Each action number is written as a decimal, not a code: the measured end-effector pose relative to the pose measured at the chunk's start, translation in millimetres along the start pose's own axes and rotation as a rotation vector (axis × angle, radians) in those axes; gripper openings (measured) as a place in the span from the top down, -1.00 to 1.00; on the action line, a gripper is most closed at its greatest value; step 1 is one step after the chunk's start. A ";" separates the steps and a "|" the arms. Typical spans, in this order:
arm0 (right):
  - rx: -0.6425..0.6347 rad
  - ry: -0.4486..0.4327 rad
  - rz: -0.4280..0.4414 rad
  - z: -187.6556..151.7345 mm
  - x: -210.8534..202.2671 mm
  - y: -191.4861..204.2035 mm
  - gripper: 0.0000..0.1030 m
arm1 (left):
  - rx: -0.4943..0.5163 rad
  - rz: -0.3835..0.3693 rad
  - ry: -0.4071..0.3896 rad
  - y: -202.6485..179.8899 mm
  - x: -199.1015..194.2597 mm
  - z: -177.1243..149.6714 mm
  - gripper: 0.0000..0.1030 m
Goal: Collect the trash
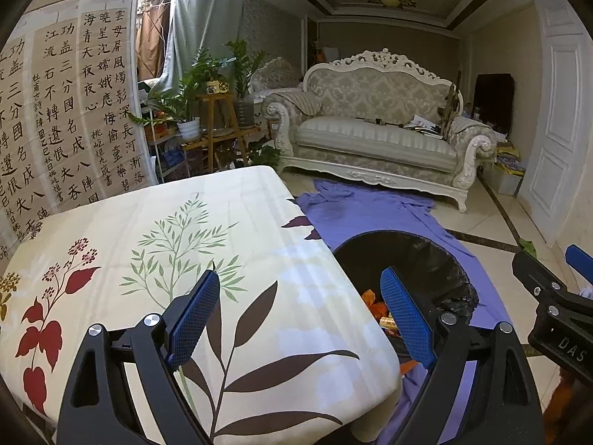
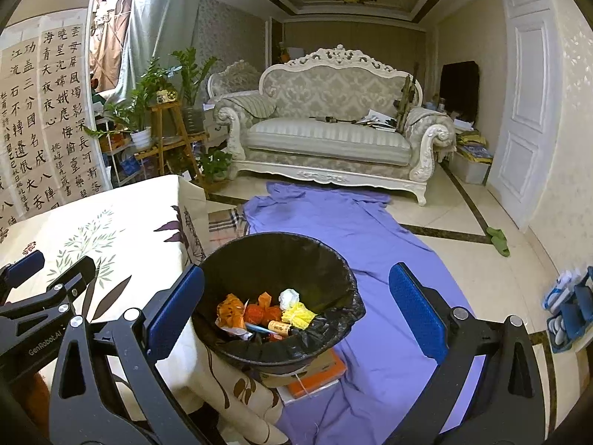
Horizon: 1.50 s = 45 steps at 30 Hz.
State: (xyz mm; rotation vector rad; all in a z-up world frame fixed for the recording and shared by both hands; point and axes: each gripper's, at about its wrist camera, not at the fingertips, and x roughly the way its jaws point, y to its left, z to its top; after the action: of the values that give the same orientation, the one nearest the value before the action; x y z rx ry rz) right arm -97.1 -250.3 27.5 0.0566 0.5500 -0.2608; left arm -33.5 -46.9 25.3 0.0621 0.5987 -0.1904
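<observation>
Left wrist view: the left gripper [image 1: 300,311] hangs with its jaws spread wide and nothing between the blue pads [image 1: 194,315], over the near right corner of a table [image 1: 185,244] draped in a cream cloth printed with leaves and red flowers. Just right of that corner, lower down, stands a trash bin [image 1: 426,259] lined with a black bag, orange scraps showing inside. A purple sheet [image 1: 370,211] lies on the tiled floor beneath it, running toward a carved white sofa [image 1: 378,129] at the far wall. The right gripper [image 1: 556,296] shows at the right edge.

Right wrist view: the right gripper [image 2: 296,307] also holds its jaws wide and empty, framing the trash bin [image 2: 274,259] just below. Inside lie orange wrappers [image 2: 231,309], a yellow crumpled piece [image 2: 298,315], a white paper ball [image 2: 289,296] and a small brown bottle [image 2: 280,328]. The bin rests on an orange box [image 2: 318,374] on the purple sheet [image 2: 370,252], close beside the table [image 2: 111,230] at left. The left gripper [image 2: 44,289] pokes in at the near left.
</observation>
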 end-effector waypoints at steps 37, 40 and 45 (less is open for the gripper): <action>0.006 0.003 -0.001 0.5 1.8 0.7 -0.90 | -0.007 0.002 0.004 1.7 0.1 -2.0 -0.67; 0.004 0.002 -0.001 0.9 1.7 0.9 -0.89 | -0.008 0.004 0.004 1.3 1.2 -3.0 -0.67; 0.006 0.003 -0.001 1.0 1.6 0.7 -0.90 | -0.008 0.002 0.005 1.1 1.2 -3.1 -0.67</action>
State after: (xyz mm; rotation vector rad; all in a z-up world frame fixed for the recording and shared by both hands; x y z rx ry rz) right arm -95.1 -250.2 27.5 0.0627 0.5526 -0.2632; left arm -34.0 -45.6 22.1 0.0551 0.6039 -0.1862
